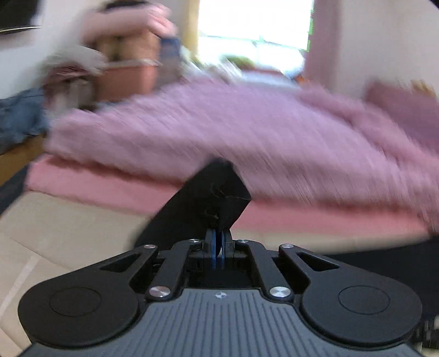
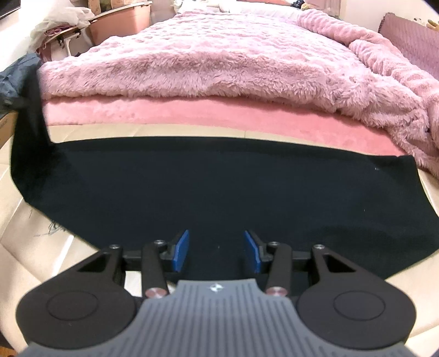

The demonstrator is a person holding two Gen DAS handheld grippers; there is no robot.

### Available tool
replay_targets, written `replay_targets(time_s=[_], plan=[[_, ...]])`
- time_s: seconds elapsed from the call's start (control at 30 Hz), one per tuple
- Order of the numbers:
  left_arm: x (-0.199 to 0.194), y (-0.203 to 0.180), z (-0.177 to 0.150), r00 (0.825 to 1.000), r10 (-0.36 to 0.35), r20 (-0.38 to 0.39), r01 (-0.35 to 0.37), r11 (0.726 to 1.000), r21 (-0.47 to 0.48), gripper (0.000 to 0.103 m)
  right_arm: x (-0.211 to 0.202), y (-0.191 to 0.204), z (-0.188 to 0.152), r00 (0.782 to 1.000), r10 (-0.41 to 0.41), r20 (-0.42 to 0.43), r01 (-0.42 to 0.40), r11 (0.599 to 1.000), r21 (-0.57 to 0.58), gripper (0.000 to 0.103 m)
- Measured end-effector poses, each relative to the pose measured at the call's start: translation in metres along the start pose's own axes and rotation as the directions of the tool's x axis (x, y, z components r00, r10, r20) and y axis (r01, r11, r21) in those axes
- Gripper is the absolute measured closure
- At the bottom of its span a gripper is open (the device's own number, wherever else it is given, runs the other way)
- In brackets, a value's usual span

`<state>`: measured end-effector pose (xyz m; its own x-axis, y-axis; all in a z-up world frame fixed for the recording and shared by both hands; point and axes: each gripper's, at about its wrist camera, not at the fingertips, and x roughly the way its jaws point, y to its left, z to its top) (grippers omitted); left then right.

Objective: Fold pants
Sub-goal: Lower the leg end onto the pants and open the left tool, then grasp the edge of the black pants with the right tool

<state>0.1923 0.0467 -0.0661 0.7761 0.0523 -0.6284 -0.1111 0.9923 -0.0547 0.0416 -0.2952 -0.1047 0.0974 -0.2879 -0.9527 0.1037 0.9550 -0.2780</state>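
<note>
black cloth fills the clenched left gripper (image 1: 218, 233): a bunched fold of the pants (image 1: 211, 197) is pinched between its blue pads (image 1: 212, 244) and stands up just past the tips, with the rest of the garment trailing down to the near left. the whole left wrist view is smeared with blur.

the right gripper (image 2: 216, 251) is released, its blue pads (image 2: 181, 251) standing apart with nothing pressed between them; it hangs over the near edge of the pants (image 2: 219, 186), whether touching the cloth i cannot tell.

the pants lie spread flat across a cream surface (image 2: 16, 219), running from left to right, and at the far left one dark strip rises off the surface. beyond them a pink sheet (image 2: 192, 112) edges the bed, and a fluffy pink blanket (image 2: 205, 60) covers it, bunched at the right. at the far left are a pink tub (image 2: 123, 24) and blue-grey fabric (image 2: 16, 77).
</note>
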Motion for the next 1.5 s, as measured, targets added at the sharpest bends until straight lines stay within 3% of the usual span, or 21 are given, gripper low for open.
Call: replay_targets(time_s=[0.07,0.17,0.23,0.3,0.37,0.53,0.63,0.8,0.9,1.03,1.17,1.27,1.4,1.47,1.5], plan=[[0.016,-0.026,-0.026,0.995,-0.036,-0.089,0.043,0.997,0.068,0.100,-0.001,-0.001,-0.006,1.000,0.009,-0.011,-0.009,1.000,0.006,0.061],[0.034,-0.042,-0.057,0.973,-0.066,-0.221,0.092,0.990,0.109,0.100,0.000,-0.003,-0.014,0.999,0.026,-0.035,-0.025,0.999,0.026,0.061],[0.037,-0.043,-0.069,0.956,-0.105,-0.272,0.131,0.988,0.082,0.098,0.000,-0.002,-0.020,0.998,0.038,-0.048,-0.037,0.999,0.034,0.061],[0.039,-0.035,-0.072,0.926,-0.191,-0.325,0.203,0.979,0.004,0.097,0.001,0.001,-0.026,0.997,0.048,-0.055,-0.046,0.998,0.030,0.060],[0.040,-0.029,-0.073,0.901,-0.253,-0.353,0.255,0.966,-0.042,0.095,0.003,0.003,-0.029,0.996,0.059,-0.065,-0.057,0.998,0.031,0.060],[0.027,-0.008,-0.063,0.865,-0.372,-0.337,0.346,0.928,-0.136,0.085,0.004,0.012,-0.032,0.992,0.106,-0.065,-0.102,0.993,0.053,0.058],[0.016,0.006,-0.055,0.867,-0.397,-0.299,0.364,0.917,-0.162,0.084,0.003,0.015,-0.030,0.988,0.149,-0.050,-0.145,0.986,0.078,0.054],[0.019,0.031,-0.035,0.910,-0.320,-0.263,0.284,0.944,-0.166,0.084,0.009,0.020,-0.021,0.972,0.234,-0.021,-0.228,0.963,0.147,0.054],[0.027,0.046,-0.031,0.924,-0.276,-0.263,0.236,0.956,-0.175,0.084,0.017,0.030,-0.012,0.956,0.292,-0.001,-0.288,0.943,0.168,0.057],[0.030,0.049,-0.032,0.918,-0.293,-0.269,0.265,0.955,-0.134,0.084,0.034,0.045,0.004,0.936,0.351,0.007,-0.347,0.921,0.178,0.062],[0.030,0.029,-0.038,0.900,-0.322,-0.295,0.339,0.941,0.007,0.083,0.052,0.062,0.019,0.924,0.382,0.007,-0.379,0.913,0.149,0.073],[0.031,0.013,-0.045,0.899,-0.315,-0.303,0.359,0.928,0.100,0.071,0.064,0.071,0.029,0.919,0.395,0.009,-0.393,0.911,0.126,0.078],[0.039,-0.002,-0.052,0.891,-0.323,-0.320,0.385,0.910,0.152,0.058,0.080,0.078,0.040,0.908,0.420,0.004,-0.417,0.900,0.124,0.079],[0.042,-0.006,-0.055,0.888,-0.321,-0.328,0.393,0.901,0.183,0.056,0.086,0.082,0.038,0.908,0.419,-0.014,-0.415,0.903,0.111,0.086],[0.043,-0.008,-0.056,0.892,-0.310,-0.329,0.386,0.901,0.197,0.056,0.089,0.083,0.037,0.904,0.427,-0.026,-0.422,0.900,0.108,0.099]])
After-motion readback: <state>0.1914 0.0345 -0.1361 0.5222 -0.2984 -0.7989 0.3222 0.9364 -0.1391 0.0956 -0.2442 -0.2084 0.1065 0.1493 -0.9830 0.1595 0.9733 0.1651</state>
